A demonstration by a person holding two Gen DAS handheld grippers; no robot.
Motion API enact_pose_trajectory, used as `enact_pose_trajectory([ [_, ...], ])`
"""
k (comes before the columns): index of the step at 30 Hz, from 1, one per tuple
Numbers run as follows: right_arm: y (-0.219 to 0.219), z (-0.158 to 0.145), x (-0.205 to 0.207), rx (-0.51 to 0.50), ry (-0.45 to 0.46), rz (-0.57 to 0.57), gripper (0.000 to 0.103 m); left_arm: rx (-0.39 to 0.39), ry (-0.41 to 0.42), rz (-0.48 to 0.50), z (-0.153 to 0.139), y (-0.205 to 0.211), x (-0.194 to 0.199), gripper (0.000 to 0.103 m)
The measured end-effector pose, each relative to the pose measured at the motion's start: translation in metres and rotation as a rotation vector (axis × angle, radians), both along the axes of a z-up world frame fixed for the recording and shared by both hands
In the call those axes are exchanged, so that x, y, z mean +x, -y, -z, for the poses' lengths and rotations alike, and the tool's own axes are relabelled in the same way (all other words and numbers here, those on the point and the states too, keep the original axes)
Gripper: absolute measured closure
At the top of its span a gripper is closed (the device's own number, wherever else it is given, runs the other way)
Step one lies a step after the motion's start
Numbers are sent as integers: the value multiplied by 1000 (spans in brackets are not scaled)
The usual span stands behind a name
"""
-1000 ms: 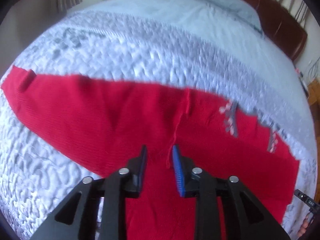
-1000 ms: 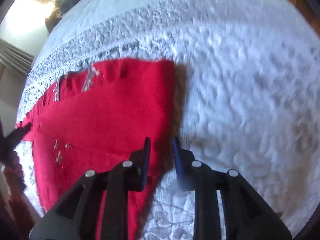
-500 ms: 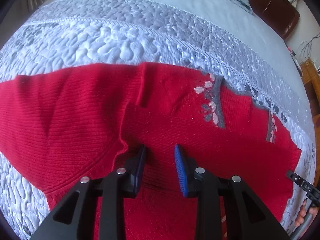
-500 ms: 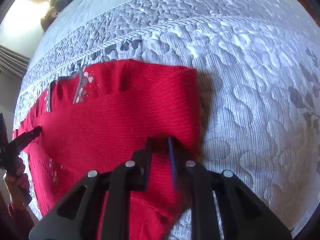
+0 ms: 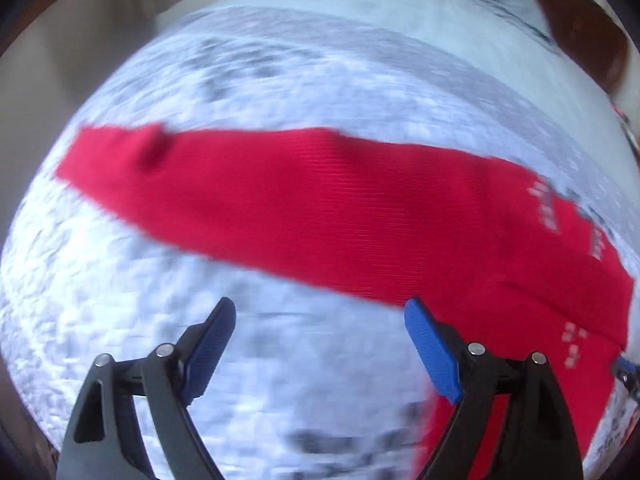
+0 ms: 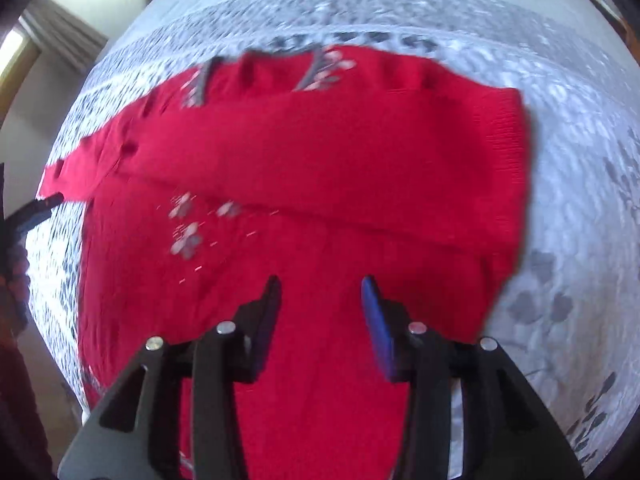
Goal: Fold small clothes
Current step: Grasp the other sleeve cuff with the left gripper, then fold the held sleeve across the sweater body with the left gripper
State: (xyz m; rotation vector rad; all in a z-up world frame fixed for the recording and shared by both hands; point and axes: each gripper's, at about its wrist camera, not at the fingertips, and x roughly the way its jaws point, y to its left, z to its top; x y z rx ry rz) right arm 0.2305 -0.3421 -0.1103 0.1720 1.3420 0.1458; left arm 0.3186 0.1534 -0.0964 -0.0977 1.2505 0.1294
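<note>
A small red knit sweater with grey and pink flower patches lies flat on the quilted bed. Its right sleeve is folded across the chest. Its left sleeve stretches out to the left in the left wrist view. My left gripper is open and empty, above bare quilt just below that sleeve. My right gripper is open and empty, above the sweater's body below the folded sleeve.
The bed has a white and grey quilted cover with flower stitching. A dark wooden headboard stands at the far right. A curtain and wall show past the bed's left edge.
Both grippers have opened wide. The left one moved left off the sweater's body to the quilt below the outstretched sleeve. The right one let the folded sleeve lie across the chest.
</note>
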Motion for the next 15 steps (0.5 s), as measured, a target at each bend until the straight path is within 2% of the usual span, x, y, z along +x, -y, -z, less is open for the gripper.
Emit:
enact_pose_trajectory([
  [2,-25,3,0,-7,2,-37,51,20,-8,-119,-2,-68,-1,16],
  [5,-54,6,2,-46,11,-87,51,-26,-12,-273,-4,-150,3,16],
  [8,-72,8,0,-39,7,-116,51,-55,10,-423,-4,-224,16,18],
  [12,-87,12,2,-97,9,-140,51,-87,25,-468,-1,-264,37,18],
  [15,-90,16,2,-117,4,-151,51,-115,48,-479,-1,-273,49,18],
])
